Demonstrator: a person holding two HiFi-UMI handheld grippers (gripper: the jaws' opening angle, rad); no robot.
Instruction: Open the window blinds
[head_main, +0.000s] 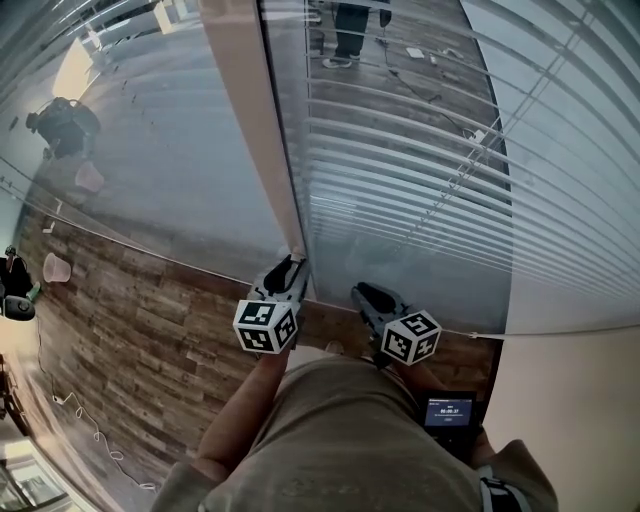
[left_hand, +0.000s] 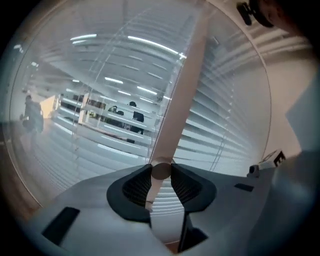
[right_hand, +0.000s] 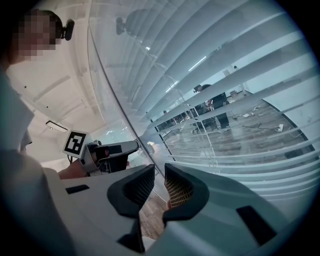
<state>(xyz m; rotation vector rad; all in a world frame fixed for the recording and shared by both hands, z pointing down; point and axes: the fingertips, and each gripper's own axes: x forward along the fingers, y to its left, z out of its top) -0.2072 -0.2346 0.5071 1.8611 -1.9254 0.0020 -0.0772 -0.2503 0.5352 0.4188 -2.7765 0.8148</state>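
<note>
Left fingers clamp the blind wand while the right gripper waits beside it

The window blinds (head_main: 400, 150) fill the upper right of the head view, their white slats lying across the glass above a wooden floor (head_main: 130, 310). A long beige wand (head_main: 252, 130) hangs in front of them, running from the top centre down to the lower middle. There the left gripper (head_main: 290, 262) holds its round lower end, with both fingers (left_hand: 135, 187) pressed against its sides. Just to the right, the right gripper (head_main: 365, 293) points at the blinds. Its fingers (right_hand: 182, 187) stand a narrow gap apart with nothing between them.
</note>
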